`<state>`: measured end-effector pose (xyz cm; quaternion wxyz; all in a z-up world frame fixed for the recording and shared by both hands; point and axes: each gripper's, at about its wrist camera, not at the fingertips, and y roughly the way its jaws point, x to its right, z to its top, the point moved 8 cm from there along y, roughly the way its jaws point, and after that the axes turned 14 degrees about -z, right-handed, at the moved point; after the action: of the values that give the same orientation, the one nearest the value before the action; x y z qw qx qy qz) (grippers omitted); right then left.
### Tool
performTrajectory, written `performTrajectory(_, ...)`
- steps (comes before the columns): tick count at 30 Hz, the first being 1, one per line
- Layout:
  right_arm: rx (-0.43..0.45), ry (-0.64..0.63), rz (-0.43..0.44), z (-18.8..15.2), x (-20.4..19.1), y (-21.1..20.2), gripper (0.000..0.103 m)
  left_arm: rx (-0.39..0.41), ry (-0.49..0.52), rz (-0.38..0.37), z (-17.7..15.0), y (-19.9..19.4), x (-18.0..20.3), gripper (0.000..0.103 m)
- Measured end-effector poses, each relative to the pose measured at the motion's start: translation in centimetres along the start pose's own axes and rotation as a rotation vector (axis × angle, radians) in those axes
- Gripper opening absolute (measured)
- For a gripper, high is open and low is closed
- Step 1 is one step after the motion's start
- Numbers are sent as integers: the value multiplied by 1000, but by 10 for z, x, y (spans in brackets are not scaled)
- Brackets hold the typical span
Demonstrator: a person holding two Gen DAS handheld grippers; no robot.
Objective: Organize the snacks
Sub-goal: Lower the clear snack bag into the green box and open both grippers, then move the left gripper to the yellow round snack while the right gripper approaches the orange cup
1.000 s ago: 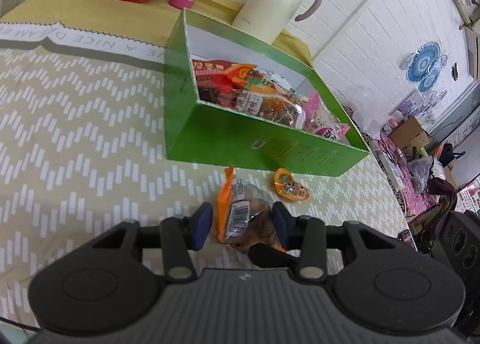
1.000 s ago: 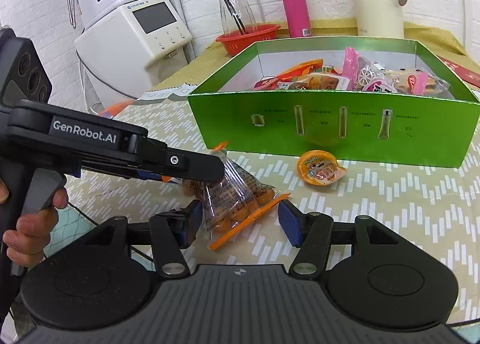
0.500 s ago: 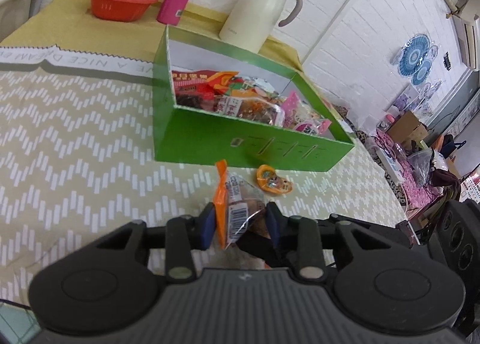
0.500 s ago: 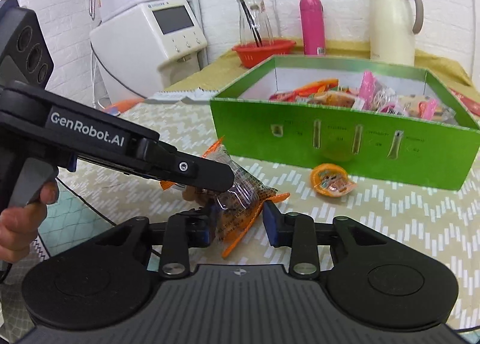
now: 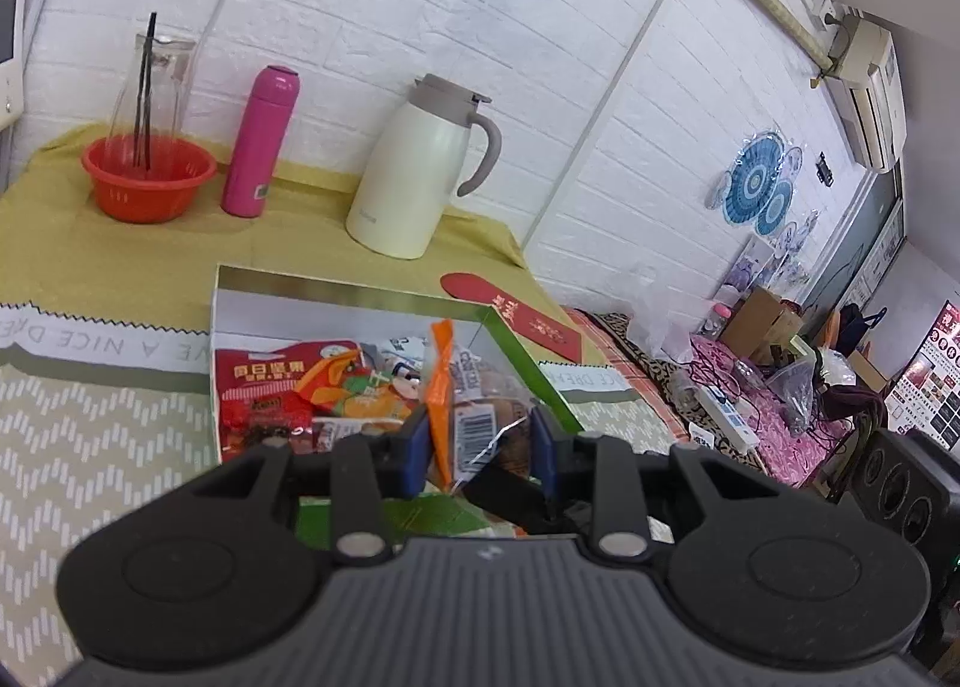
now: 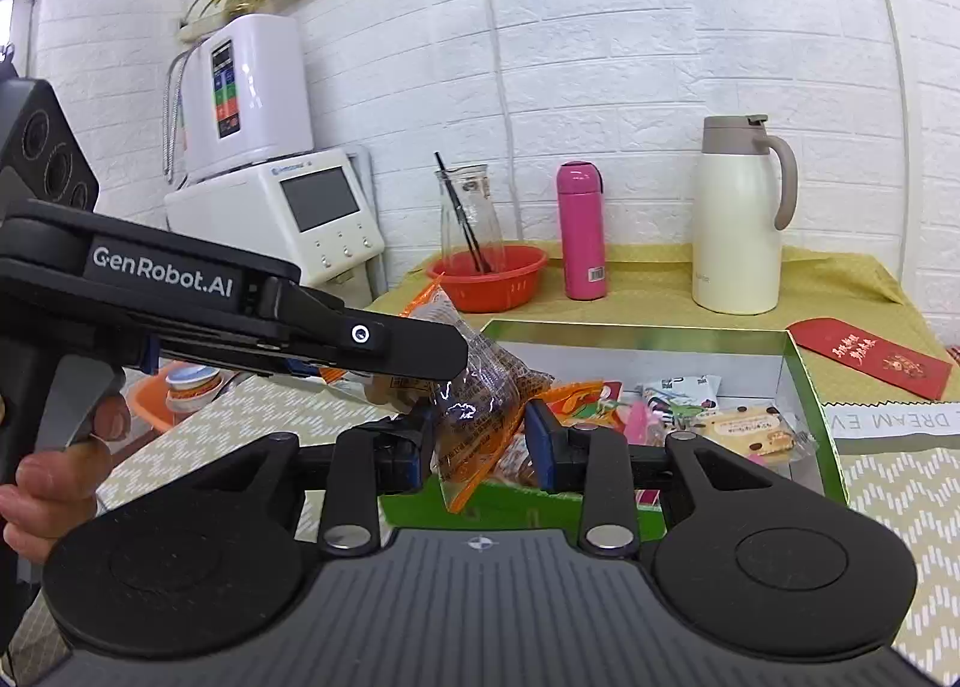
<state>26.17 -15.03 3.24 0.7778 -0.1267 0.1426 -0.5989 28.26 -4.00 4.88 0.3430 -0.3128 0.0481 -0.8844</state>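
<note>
Both grippers hold one clear snack bag with orange edges point(image 5: 465, 417) in the air above the near wall of the green box point(image 5: 528, 354). My left gripper point(image 5: 480, 444) is shut on it. My right gripper point(image 6: 480, 435) is shut on the same snack bag point(image 6: 480, 405). The left gripper's body point(image 6: 240, 321) crosses the right wrist view from the left. The green box point(image 6: 807, 387) holds several snack packets, among them a red packet point(image 5: 264, 393) and a biscuit packet point(image 6: 744, 432).
A cream thermos jug point(image 5: 420, 171), a pink bottle point(image 5: 258, 141) and a red bowl point(image 5: 147, 180) holding a glass carafe stand behind the box near the brick wall. A red envelope point(image 6: 870, 357) lies right of the box. White appliances point(image 6: 276, 207) stand at the left.
Both grippers closed on the snack bag on the tablecloth and lifted it up and forward over the green box. The small orange jelly cup is out of view.
</note>
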Motion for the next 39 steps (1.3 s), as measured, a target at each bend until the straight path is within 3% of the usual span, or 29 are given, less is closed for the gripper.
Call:
performTrajectory(13,-61,17,3,-18,14,54,60,-49,-52,20,1,46,-59,31)
performTrajectory(14,-63,11,-1,-19,14,58,63,-49,-53,31,1,48,-63,32)
performTrajectory(16,-55,-6,-8,-21,13,63,74,-32,-47,75,2,47,-71,48)
performTrajectory(17,-44,-11,-8,-22,14,63,81,-10,-40,113,3,43,-74,68)
performTrajectory(18,-32,-18,2,-23,14,62,88,31,-27,146,5,38,-77,69)
performTrajectory(19,-20,-22,10,-23,14,61,103,52,-15,160,6,35,-78,70)
performTrajectory(22,14,-53,-9,-24,14,57,103,74,-1,243,8,30,-83,85)
performTrajectory(25,8,-76,-20,-26,13,57,103,77,26,323,8,27,-85,87)
performTrajectory(39,15,-71,-10,-14,18,14,103,31,-1,324,0,-5,-55,87)
